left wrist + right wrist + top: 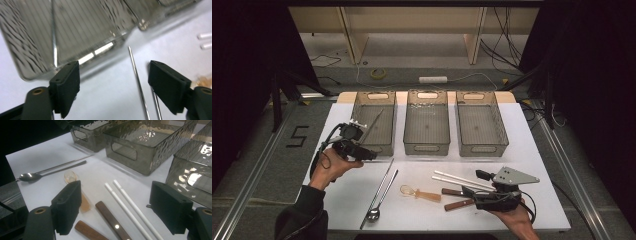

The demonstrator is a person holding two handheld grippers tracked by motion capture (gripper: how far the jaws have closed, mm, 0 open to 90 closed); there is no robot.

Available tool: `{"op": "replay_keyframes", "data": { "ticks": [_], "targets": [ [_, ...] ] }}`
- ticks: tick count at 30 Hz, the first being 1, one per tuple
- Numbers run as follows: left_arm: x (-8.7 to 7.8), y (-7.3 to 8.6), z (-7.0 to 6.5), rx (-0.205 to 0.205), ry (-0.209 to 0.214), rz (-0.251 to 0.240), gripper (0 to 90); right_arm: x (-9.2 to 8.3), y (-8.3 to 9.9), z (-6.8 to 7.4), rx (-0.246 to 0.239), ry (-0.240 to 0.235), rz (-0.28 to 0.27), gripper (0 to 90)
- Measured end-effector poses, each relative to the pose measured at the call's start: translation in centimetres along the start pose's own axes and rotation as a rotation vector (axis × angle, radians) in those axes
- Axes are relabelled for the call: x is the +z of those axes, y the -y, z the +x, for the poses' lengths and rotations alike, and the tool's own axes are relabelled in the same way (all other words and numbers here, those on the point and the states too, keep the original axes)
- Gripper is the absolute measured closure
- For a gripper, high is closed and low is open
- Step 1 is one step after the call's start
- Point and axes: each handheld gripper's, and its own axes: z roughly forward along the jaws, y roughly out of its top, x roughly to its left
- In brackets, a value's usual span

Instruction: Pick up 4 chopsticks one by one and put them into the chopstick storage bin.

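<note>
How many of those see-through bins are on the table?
3, in a row across the far side of the table: left bin with a thin metal stick leaning inside, middle bin, right bin. None looks hidden.

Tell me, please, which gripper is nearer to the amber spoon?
Right. The right gripper sits just beyond the amber spoon, past the brown handles; the left gripper hovers farther off by the left bin.
</note>
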Motion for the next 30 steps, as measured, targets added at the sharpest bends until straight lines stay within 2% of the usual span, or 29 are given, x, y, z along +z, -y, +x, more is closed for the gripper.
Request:
{"op": "replay_keyframes", "data": {
  "ticks": [4,9,30],
  "targets": [
    [0.2,1.3,-0.7,0.015,0.001,0.037,23.1,0.0,0.0,0.0,0.001,0.0,0.002,26.8],
    [0.9,2.4,-1.0,0.014,0.01,0.069,22.5,0.1,0.0,0.1,-0.003,-0.001,0.008,26.8],
    [1.8,3.9,-2.8,0.061,0.006,0.157,17.7,-0.1,0.0,0.0,-0.006,0.005,0.002,26.7]
  ]
}}
